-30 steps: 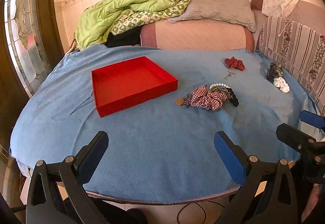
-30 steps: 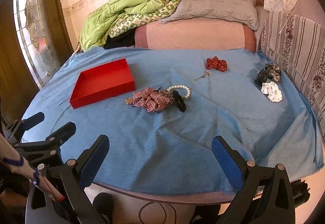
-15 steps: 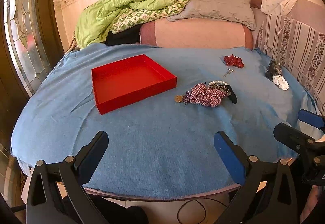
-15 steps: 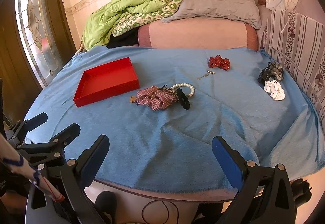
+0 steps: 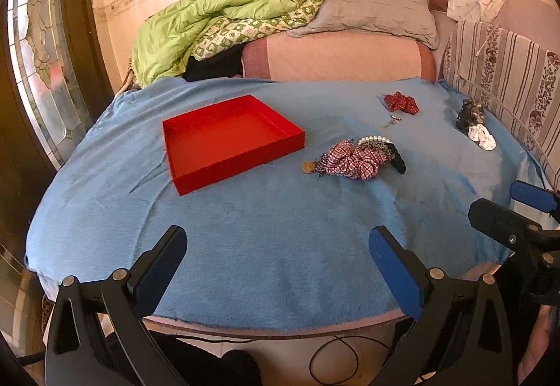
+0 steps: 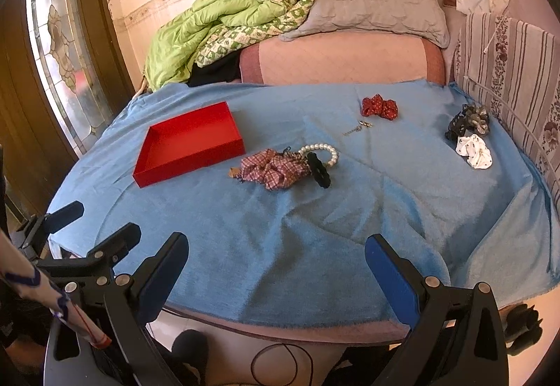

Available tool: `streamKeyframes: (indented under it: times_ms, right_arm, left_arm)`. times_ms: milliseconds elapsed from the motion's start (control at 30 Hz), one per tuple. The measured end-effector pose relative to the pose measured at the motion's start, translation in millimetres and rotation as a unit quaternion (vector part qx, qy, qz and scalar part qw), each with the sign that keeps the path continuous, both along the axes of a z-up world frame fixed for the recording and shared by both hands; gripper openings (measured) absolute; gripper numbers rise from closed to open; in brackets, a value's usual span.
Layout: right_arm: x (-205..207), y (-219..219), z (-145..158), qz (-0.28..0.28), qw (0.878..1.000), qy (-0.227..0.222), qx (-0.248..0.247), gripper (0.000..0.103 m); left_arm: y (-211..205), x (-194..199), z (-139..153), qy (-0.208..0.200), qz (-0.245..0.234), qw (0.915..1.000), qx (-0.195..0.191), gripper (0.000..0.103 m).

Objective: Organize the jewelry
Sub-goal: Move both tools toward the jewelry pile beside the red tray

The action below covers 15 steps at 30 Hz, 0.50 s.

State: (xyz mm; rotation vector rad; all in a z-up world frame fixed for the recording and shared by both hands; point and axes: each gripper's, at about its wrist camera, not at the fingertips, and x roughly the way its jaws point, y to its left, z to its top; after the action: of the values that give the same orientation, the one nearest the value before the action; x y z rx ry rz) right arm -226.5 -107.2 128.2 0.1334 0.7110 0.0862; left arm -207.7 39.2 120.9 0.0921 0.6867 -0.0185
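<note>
An empty red tray sits on the blue cloth at left. Right of it lies a pile: a plaid scrunchie, a pearl bracelet, a black hair piece. Farther back lie a red scrunchie and a small metal piece. A black and a white scrunchie lie at right. My left gripper and right gripper are open and empty above the table's near edge, far from the items.
The round table under the blue cloth ends just ahead of both grippers. A sofa with a green quilt and grey pillow stands behind. A striped cushion borders the right. A glass door stands at left.
Both views have shifted slightly; the table edge sits a bit farther from the grippers. No item has moved, and both grippers stay open.
</note>
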Motion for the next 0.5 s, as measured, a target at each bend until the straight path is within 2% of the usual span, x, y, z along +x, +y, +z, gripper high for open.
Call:
streamKeyframes:
  times_ms: [233, 433, 500]
  right_arm:
    - [4.3, -1.0, -4.9, 0.004, 1.0, 0.016, 0.019, 0.098]
    - [11.1, -8.2, -9.0, -0.003, 0.999, 0.024, 0.022, 0.093]
    - [16.3, -14.0, -12.5, -0.01, 0.999, 0.03, 0.022, 0.087]
  left_arm:
    - [1.3, -5.5, 1.6, 0.008, 0.005, 0.9999, 0.007, 0.103]
    - [-2.0, 11.3, -2.4, 0.017, -0.004, 0.9998, 0.005, 0.103]
    - [-2.9, 19.3, -6.8, 0.025, -0.009, 0.9996, 0.003, 0.103]
